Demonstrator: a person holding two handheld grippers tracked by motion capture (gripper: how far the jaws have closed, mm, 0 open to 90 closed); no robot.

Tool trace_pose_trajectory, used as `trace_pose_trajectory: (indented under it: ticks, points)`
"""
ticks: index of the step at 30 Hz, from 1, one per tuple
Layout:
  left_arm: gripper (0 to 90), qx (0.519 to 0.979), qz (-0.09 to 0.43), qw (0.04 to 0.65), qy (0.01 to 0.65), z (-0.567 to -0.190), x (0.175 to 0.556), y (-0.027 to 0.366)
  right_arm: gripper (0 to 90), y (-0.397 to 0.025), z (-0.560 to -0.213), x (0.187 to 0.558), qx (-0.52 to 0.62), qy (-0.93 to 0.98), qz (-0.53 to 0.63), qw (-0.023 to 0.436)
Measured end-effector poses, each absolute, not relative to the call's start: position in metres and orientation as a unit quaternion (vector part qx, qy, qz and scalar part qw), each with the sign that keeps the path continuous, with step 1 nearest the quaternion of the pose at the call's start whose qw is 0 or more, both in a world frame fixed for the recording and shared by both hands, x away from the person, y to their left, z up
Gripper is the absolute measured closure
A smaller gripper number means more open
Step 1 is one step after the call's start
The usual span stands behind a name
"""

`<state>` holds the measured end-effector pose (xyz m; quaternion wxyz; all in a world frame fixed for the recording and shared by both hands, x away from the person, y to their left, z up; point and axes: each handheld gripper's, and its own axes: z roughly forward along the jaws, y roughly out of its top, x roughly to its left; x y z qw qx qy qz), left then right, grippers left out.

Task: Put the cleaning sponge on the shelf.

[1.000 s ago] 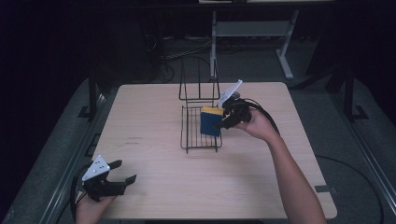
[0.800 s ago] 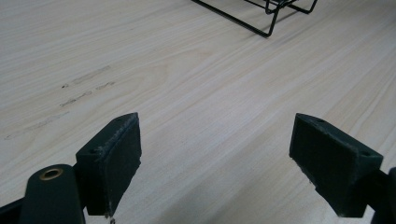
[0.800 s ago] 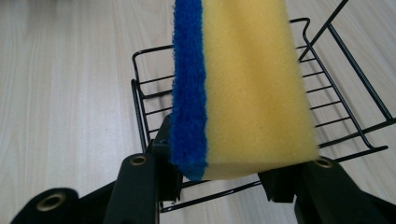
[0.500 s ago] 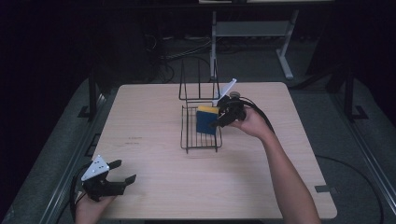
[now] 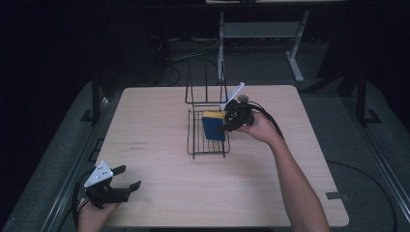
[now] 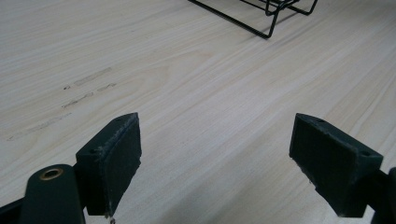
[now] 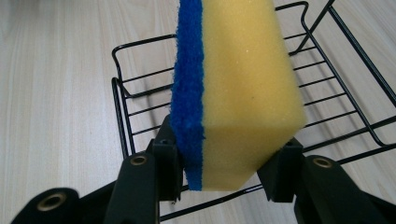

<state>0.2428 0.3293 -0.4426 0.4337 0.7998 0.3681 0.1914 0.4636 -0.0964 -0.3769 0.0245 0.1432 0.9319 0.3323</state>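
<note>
The high view looks forward and down from above the person's side, far enough back to take in the whole worktop (image 5: 159, 125) and the dark floor around it. The left gripper view sits low and close over the near left part of the worktop (image 6: 196, 84), looking along its spread fingers (image 6: 112, 163) across the wood toward the foot of the black wire rack (image 6: 261, 14), a rack which the high view places at mid-worktop (image 5: 208, 137). The right gripper view looks steeply down from very near onto the same wire rack (image 7: 140, 107), its fingers (image 7: 163, 154) pressed on a yellow-and-blue sponge (image 7: 243, 93) that the high view also shows (image 5: 212, 126).
</note>
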Motion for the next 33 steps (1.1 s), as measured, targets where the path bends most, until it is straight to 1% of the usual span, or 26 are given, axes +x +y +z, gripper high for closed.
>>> trace_pose_trajectory:
  ticks: [16, 24, 31, 33]
  points:
    - [16.3, 0.800, 0.192, 0.434, 0.367, -0.443, 0.243, 0.329, 55.7, -0.102, -0.382, 0.465, 0.148, 0.928, 0.343, 0.016]
    - [16.3, 0.800, 0.191, 0.434, 0.368, -0.443, 0.243, 0.328, 53.7, -0.107, -0.389, 0.463, 0.150, 0.932, 0.331, 0.015]
    - [16.2, 0.801, 0.190, 0.434, 0.367, -0.443, 0.244, 0.328, 45.7, -0.110, -0.387, 0.463, 0.155, 0.930, 0.332, 0.016]
    - [16.2, 0.802, 0.190, 0.432, 0.366, -0.443, 0.244, 0.328, 44.9, -0.110, -0.387, 0.462, 0.156, 0.931, 0.331, 0.016]
